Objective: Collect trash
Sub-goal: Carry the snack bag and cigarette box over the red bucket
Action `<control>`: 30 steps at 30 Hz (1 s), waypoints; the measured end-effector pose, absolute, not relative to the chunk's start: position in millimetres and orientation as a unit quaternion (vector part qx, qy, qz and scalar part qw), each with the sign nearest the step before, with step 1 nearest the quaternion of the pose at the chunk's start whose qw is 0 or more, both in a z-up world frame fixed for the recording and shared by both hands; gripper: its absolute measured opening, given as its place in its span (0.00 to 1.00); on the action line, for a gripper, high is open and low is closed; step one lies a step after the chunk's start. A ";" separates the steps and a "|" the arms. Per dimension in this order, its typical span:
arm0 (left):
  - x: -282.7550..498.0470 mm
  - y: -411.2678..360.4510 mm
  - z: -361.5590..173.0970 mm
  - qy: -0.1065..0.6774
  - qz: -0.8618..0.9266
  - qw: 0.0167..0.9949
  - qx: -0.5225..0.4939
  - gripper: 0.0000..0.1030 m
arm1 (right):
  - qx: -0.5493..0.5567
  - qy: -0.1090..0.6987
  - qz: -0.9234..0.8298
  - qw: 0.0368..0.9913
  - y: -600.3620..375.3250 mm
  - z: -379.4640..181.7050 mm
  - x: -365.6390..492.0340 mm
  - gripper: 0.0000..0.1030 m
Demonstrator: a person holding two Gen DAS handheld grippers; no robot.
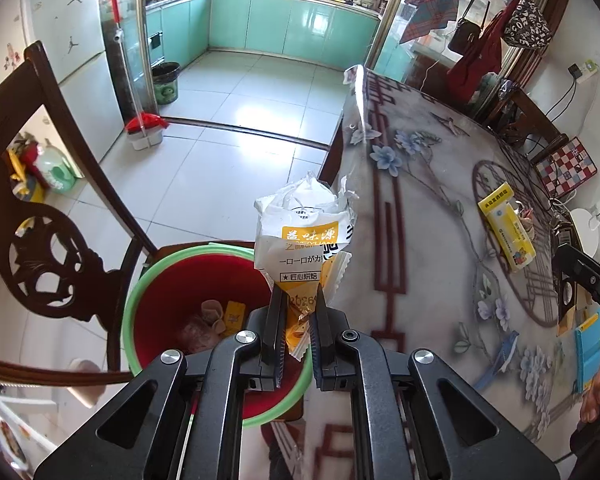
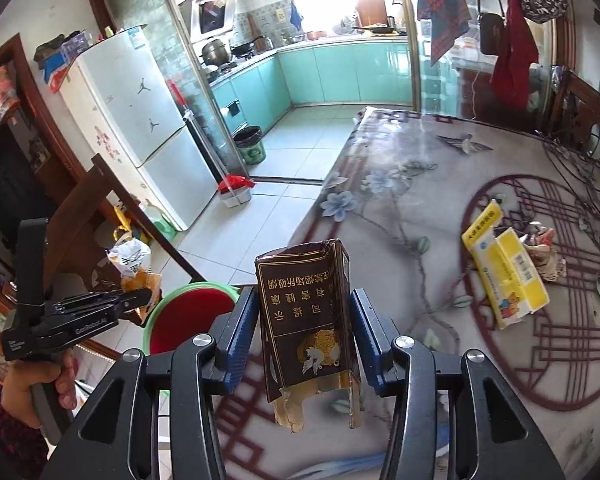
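My left gripper [image 1: 299, 300] is shut on the lower end of a crumpled white and yellow snack wrapper [image 1: 300, 232]. It hangs over the right part of a red bin with a green rim [image 1: 128, 320] that stands beside the table and holds some scraps. In the right wrist view the same left gripper [image 2: 140, 298], held by a hand, shows the wrapper [image 2: 130, 258] above the bin [image 2: 204, 286]. My right gripper [image 2: 305, 296] is shut on a torn dark brown cigarette pack [image 2: 300, 320], upright over the table's near left corner. The right gripper [image 1: 568, 264] shows at the right edge of the left view.
The table [image 2: 400, 200] has a flowered cloth and bears a yellow box [image 2: 504, 272], a crumpled wrapper [image 2: 544, 252] and blue items [image 1: 592, 344]. A carved wooden chair [image 1: 40, 240] stands left of the bin. A broom and dustpan [image 1: 144, 128] sit on the tiled floor.
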State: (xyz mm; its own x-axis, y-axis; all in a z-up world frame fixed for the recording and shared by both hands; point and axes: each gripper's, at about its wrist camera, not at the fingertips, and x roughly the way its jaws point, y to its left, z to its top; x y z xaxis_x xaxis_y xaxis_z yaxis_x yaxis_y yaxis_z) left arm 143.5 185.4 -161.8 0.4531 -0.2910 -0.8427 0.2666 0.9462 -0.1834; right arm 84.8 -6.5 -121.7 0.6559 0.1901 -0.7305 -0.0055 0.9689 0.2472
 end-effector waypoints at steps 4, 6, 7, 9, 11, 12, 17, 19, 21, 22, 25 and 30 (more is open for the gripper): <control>146.3 199.2 -165.8 0.500 -0.157 0.851 -0.013 0.09 | 0.108 0.415 0.067 0.901 11.9 -124.1 91.7 0.44; 148.2 205.9 -167.5 0.502 -0.153 0.851 -0.014 0.09 | 0.109 0.418 0.076 0.899 20.6 -126.1 95.3 0.44; 148.6 209.6 -168.4 0.503 -0.150 0.851 -0.015 0.09 | 0.109 0.419 0.079 0.898 24.7 -126.6 97.0 0.44; 149.2 216.2 -170.0 0.505 -0.145 0.851 -0.015 0.09 | 0.106 0.422 0.089 0.896 34.4 -128.2 99.9 0.44; 150.4 222.3 -171.3 0.506 -0.140 0.851 -0.015 0.09 | 0.102 0.425 0.099 0.894 42.4 -128.9 102.5 0.44; 151.0 224.6 -172.0 0.506 -0.138 0.851 -0.016 0.09 | 0.099 0.427 0.104 0.893 47.8 -129.7 104.2 0.44; 153.5 241.7 -179.8 0.513 -0.122 0.849 -0.023 0.09 | 0.090 0.434 0.124 0.888 68.6 -135.6 112.0 0.44; 154.2 246.9 -182.9 0.516 -0.117 0.848 -0.024 0.09 | 0.090 0.437 0.132 0.885 74.6 -138.4 115.6 0.44; 155.1 252.4 -186.4 0.520 -0.111 0.847 -0.026 0.09 | 0.091 0.442 0.140 0.881 82.4 -141.7 120.6 0.44; 155.5 254.2 -187.9 0.521 -0.109 0.846 -0.027 0.09 | 0.092 0.443 0.143 0.880 85.3 -142.6 122.4 0.44; 157.3 260.5 -191.8 0.526 -0.102 0.844 -0.030 0.09 | 0.088 0.445 0.156 0.877 98.9 -145.5 129.9 0.44; 160.0 267.7 -196.0 0.530 -0.095 0.842 -0.032 0.09 | 0.078 0.451 0.176 0.872 119.9 -151.1 140.6 0.44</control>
State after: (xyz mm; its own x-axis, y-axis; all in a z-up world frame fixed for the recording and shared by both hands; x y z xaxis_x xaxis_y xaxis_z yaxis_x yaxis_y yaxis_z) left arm 160.0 267.7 -196.0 0.4201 -0.1938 -0.8865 0.1269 0.9799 -0.1541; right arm 140.6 119.9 -151.1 0.5318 0.3765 -0.7586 -0.2363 0.9261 0.2940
